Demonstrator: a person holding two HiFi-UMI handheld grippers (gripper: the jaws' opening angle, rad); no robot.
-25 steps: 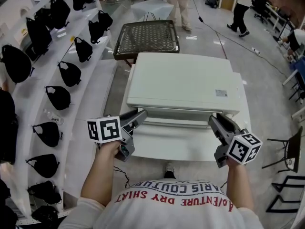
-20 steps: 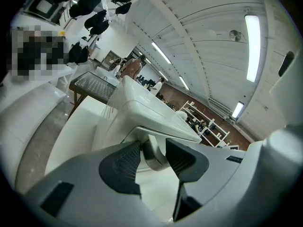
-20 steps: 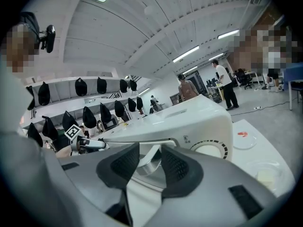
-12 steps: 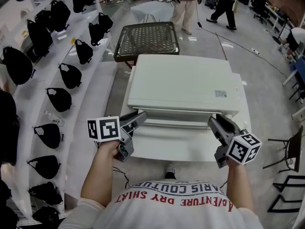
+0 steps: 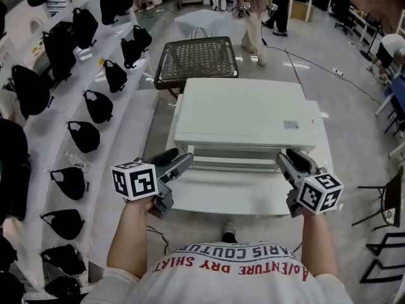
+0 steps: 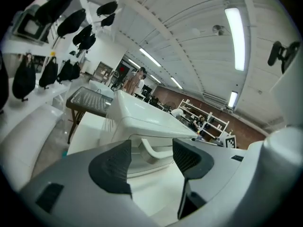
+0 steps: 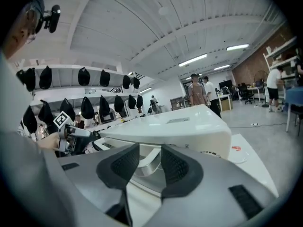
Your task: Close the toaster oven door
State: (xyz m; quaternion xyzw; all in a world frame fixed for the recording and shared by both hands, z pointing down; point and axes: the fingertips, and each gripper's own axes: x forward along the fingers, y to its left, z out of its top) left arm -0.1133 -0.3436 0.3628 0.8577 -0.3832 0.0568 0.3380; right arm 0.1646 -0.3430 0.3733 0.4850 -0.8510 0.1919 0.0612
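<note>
The toaster oven (image 5: 243, 113) is a smooth white box with rounded corners, sitting in the middle of a white tabletop (image 5: 234, 198). Its door (image 5: 234, 159) stands up against the front, though from above it is hard to tell whether it is fully seated. A curved, glossy white handle (image 6: 154, 151) runs across the door.

The left tool (image 5: 182, 159) is at the handle's left end. Its jaws have just been opening, and the ribbed black pads (image 6: 113, 167) now stand wide apart with the handle showing between them, untouched. The right tool (image 5: 283, 159) has its dark textured pads closed on the handle's right end.

Behind the oven stands a dark wire-mesh table (image 5: 196, 56).
</note>
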